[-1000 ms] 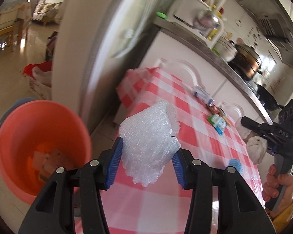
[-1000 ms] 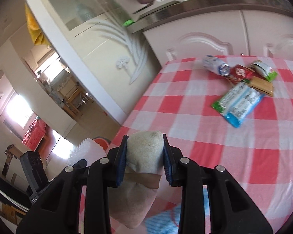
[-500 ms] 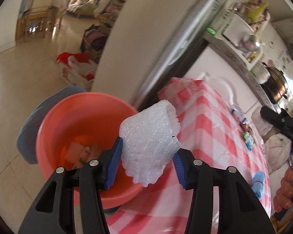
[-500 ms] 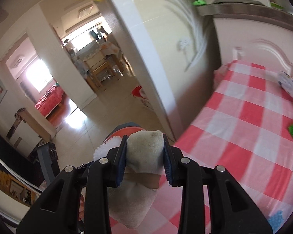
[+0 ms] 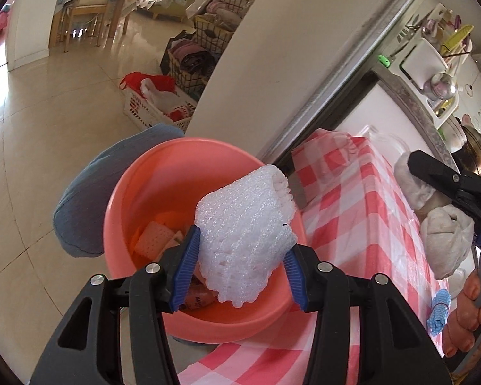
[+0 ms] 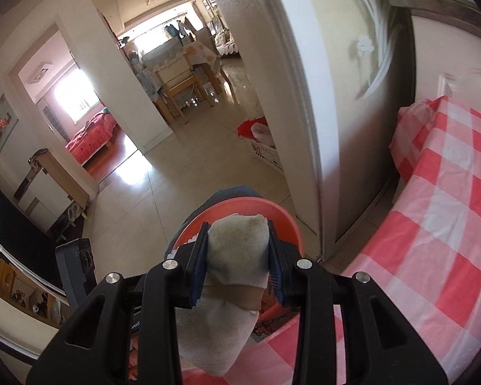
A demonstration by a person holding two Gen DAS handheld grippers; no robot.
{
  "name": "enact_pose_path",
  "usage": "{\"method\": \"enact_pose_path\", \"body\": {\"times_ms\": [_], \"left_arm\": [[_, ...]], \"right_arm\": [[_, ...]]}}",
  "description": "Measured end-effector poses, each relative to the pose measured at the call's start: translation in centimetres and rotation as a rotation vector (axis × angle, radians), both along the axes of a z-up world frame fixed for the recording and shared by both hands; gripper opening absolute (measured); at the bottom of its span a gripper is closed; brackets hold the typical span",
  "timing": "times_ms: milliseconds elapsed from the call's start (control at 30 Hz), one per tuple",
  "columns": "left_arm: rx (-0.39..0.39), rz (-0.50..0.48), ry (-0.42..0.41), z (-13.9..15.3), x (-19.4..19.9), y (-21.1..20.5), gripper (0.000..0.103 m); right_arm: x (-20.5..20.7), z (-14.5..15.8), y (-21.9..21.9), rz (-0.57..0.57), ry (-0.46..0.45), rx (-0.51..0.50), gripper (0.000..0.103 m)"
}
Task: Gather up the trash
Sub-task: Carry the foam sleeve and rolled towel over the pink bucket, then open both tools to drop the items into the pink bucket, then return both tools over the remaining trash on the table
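Left wrist view: the left gripper (image 5: pixel 240 264) clamps a white foam net (image 5: pixel 245 234) between its blue pads, directly over the orange bucket (image 5: pixel 138 192) holding scraps. To its right, over the checked tablecloth (image 5: pixel 362 211), the right gripper (image 6: pixel 237 263) pinches a dirty white sock (image 6: pixel 237 250), bucket just beyond.

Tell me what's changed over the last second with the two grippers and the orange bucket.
Both grippers swung away from the checked table toward the orange bucket. The left gripper now holds its white foam netting over the bucket's mouth; the right gripper has brought its grey sock up to the rim. Nothing was released: both grips stayed shut, and the trash already in the bucket stayed put.
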State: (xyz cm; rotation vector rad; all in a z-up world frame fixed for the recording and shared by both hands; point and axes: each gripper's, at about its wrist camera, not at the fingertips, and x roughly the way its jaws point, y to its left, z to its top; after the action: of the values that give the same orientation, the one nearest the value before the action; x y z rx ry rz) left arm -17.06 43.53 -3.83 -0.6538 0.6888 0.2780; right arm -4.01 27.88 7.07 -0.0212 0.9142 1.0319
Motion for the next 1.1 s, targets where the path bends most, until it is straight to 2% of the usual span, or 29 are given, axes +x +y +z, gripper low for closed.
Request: {"method": "enact_pose_path", "body": {"times_ms": [133, 200, 267, 333, 367, 433, 500, 633, 833, 967, 1100], "left_arm": [[-0.002, 0.013, 0.013, -0.6, 0.0, 0.3, 0.052], [-0.009, 0.020, 0.020, -0.9, 0.0, 0.5, 0.056], [-0.018, 0.026, 0.030, -1.4, 0.2, 0.8, 0.057], [-0.020, 0.029, 0.040, -1.7, 0.3, 0.9, 0.065], [-0.017, 0.034, 0.049, -1.8, 0.4, 0.9, 0.075], [-0.016, 0.033, 0.055, -1.8, 0.5, 0.8, 0.081], [-0.009, 0.026, 0.076, -1.7, 0.6, 0.8, 0.091], [-0.035, 0.011, 0.073, -1.1, 0.4, 1.1, 0.091], [-0.108, 0.042, 0.007, -0.1, -0.7, 1.3, 0.094], [-0.162, 0.058, -0.037, 0.6, -1.1, 1.0, 0.094], [-0.160, 0.058, -0.061, 1.5, -0.9, 0.0, 0.095]], "right_arm": [[0.0, -0.8, 2.0, 0.013, -0.015, -0.016, 0.036], [-0.1, -1.1, 2.8, 0.015, -0.032, -0.023, 0.039], [0.1, -1.8, 3.5, 0.017, -0.039, -0.037, 0.052], [0.3, -2.4, 3.6, 0.010, -0.019, -0.034, 0.067], [0.5, -2.5, 3.4, -0.001, -0.011, -0.035, 0.070], [0.6, -2.6, 2.7, -0.023, 0.002, -0.027, 0.075], [0.8, -2.1, 1.5, -0.056, 0.004, -0.013, 0.079], [0.7, -0.9, -1.5, -0.115, -0.011, 0.016, 0.088], [0.2, 0.3, -5.3, -0.154, -0.051, 0.014, 0.092], [-0.7, 0.8, -8.2, -0.184, -0.117, 0.007, 0.093], [-1.2, 1.5, -10.9, -0.219, -0.161, 0.021, 0.093]]}}
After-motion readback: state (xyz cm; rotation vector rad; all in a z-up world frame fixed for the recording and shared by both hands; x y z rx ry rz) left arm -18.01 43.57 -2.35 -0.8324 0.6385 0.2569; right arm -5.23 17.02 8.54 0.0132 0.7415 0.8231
